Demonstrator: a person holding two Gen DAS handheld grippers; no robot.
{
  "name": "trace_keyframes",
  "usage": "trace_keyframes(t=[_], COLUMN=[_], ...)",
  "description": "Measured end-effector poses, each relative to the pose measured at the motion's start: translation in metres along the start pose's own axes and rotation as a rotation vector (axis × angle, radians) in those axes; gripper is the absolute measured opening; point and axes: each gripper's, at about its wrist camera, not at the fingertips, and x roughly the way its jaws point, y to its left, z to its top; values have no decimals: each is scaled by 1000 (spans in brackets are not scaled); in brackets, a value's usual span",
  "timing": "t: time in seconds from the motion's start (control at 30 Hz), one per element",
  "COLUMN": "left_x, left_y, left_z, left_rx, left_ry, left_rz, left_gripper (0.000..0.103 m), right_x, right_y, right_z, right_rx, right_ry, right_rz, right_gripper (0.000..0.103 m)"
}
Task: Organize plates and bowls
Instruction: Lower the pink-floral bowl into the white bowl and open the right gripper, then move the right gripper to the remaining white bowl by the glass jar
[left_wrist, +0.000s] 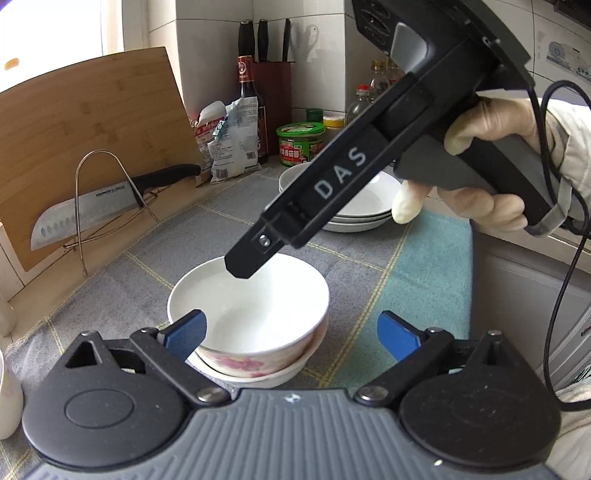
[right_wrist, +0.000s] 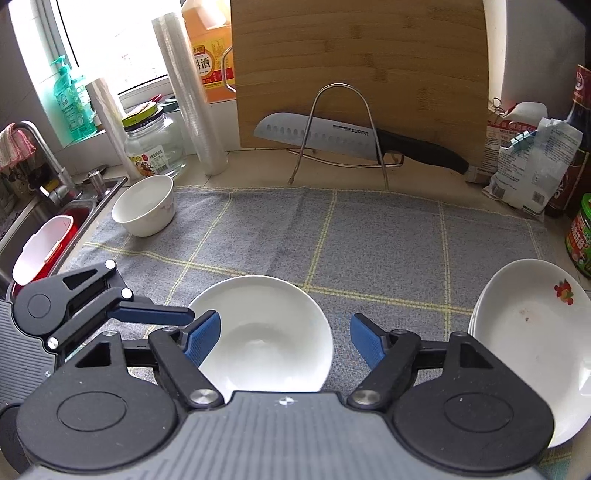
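Note:
In the left wrist view a white bowl with pink flowers sits nested in a second white bowl on the grey checked cloth. My left gripper is open around it, its left pad close to the rim and its right pad well clear. One black finger of the right gripper hangs over the bowl's far rim. In the right wrist view my right gripper is open above the same bowl, and nothing is gripped. A stack of white plates lies to the right. A single bowl stands far left.
A bamboo cutting board leans on the wall behind a wire rack holding a knife. Bottles, jars and bags crowd the back corner. A sink with a tap lies left of the cloth. A gloved hand holds the right gripper.

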Motion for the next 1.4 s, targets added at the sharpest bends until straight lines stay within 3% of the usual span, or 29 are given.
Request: trace_keyframes(t=[0.2,0.37,0.57,0.7,0.87,1.03,1.23,1.4], left_x=[-1,-20,-58,-79,-102,-116,-130,-133], left_y=[3,7,31,56,83,102,118,141], left_z=[-3,-7,-36,-60,-84,-92,-102,-107], left_rx=[-20,-41,-121,-193,-315,-431,-509,-548], left_ry=[4,-47,-85,-26,33,100,126,111], left_rz=[-6,30,169,300,466,620,685,663], left_gripper=[98,99,102,102,102,102,102,102], right_x=[-7,-16,-13,3,21,35,52,68], right_y=[2,13,44,72,108,127,138,151], right_z=[-3,-1,9,16,22,29,32,29], right_rx=[5,-9,-19,-39,-152,-212,-198,-220], right_ry=[-19,-68,-148,-149,-146,-162,-154,-135], right_rz=[-13,-49,-88,-39,-20,65,104,61], right_gripper=[86,99,103,103,103,103,103,103])
